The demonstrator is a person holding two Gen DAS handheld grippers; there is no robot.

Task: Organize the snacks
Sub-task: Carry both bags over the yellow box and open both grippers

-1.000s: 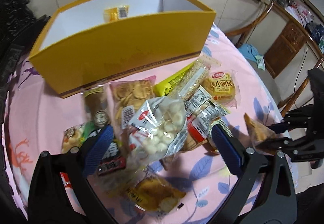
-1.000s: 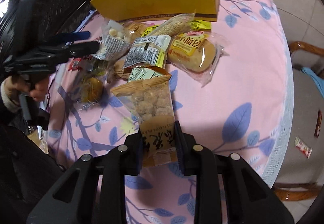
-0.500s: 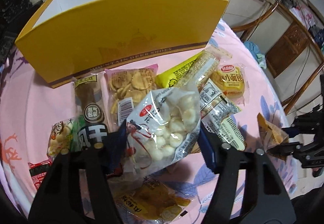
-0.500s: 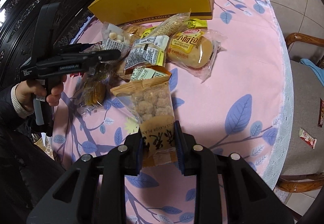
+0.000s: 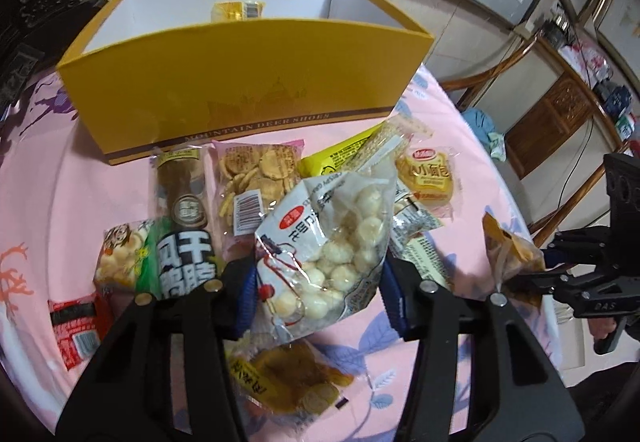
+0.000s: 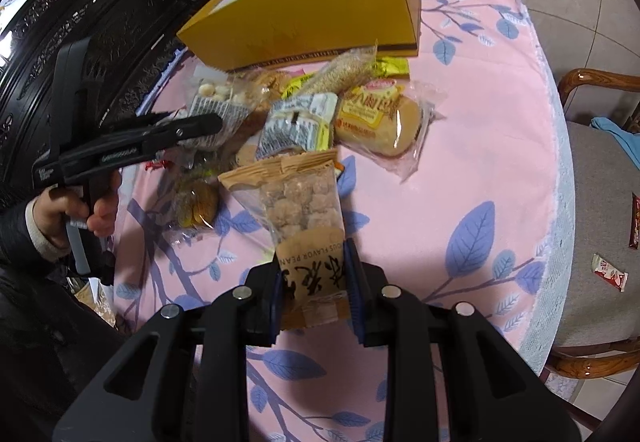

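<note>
A clear bag of white round snacks (image 5: 332,242) stands tilted between the blue pads of my left gripper (image 5: 316,282). The jaws are closing and the pads press on both its sides. In the right wrist view the left gripper (image 6: 200,126) reaches over the snack pile. My right gripper (image 6: 312,274) is shut on the lower end of a brown peanut snack bag (image 6: 300,202), held above the pink cloth. That bag (image 5: 508,250) and the right gripper (image 5: 532,270) show at the right of the left wrist view. The yellow box (image 5: 240,82) stands open behind the pile, one yellow pack (image 5: 238,10) inside.
Several packs lie on the pink cloth (image 6: 480,146): a bun (image 5: 430,174), crackers (image 5: 260,178), a dark sausage pack (image 5: 184,210), a red pack (image 5: 76,330), a golden bag (image 5: 288,374). Wooden chairs (image 6: 592,82) stand past the table's right edge. Wrappers (image 6: 608,272) lie on a chair seat.
The left gripper's jaws have come together from wide apart onto the bag of white round snacks, which now stands more upright. The right gripper still holds the peanut bag.
</note>
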